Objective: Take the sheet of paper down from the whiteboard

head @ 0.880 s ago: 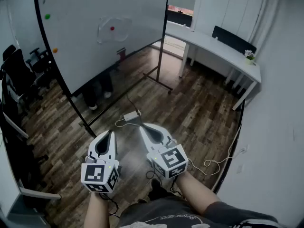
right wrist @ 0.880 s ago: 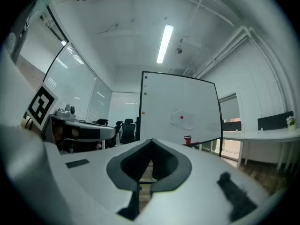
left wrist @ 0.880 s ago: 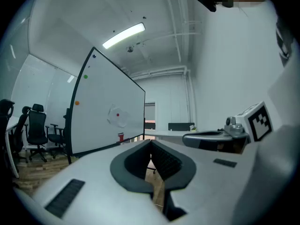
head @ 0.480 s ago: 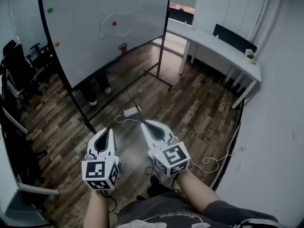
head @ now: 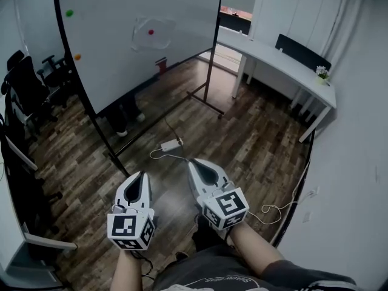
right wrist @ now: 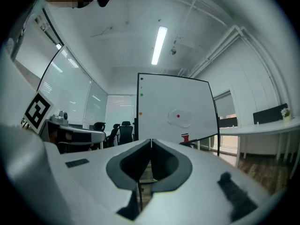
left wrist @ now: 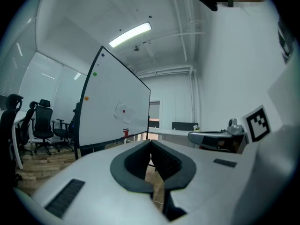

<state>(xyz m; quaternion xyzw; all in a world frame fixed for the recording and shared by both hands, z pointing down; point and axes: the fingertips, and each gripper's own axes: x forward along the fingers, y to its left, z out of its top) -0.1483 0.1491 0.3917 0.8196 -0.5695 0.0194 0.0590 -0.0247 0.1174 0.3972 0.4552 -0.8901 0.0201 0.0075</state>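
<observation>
Left jaws: pressed together at the tips with nothing between them. The left gripper (head: 143,176) is held about level, low in front of the person.
Right jaws: shut tip to tip and empty. The right gripper (head: 194,163) sits just beside the left one, also level.
Why held so: this reads as a carry posture on the approach, with both grippers aimed at the board and no reach begun. One pair of jaws must spread before any pinch.
Sheet of paper (head: 151,33): well ahead of both jaws and higher, flat on the whiteboard (head: 115,53). A red magnet (head: 151,32) pins it near its middle.
Why placed so: that single magnet seems to carry the sheet, so it likely has to come off, or the sheet has to slide out from under it.
Also on the board: a green magnet (head: 69,13) and an orange magnet (head: 77,57), far left of the jaws' line.
Right of the jaws: a white worktop (head: 273,59), apart from the board.
Beneath the jaws: the floor, with a cable and adapter (head: 171,144).
Hard to make out: the sheet's edges are faint, white on white, so curl or tape cannot be told. A small red object (head: 160,62) on the ledge is too small to name. The board's top is cut off in the head view.
</observation>
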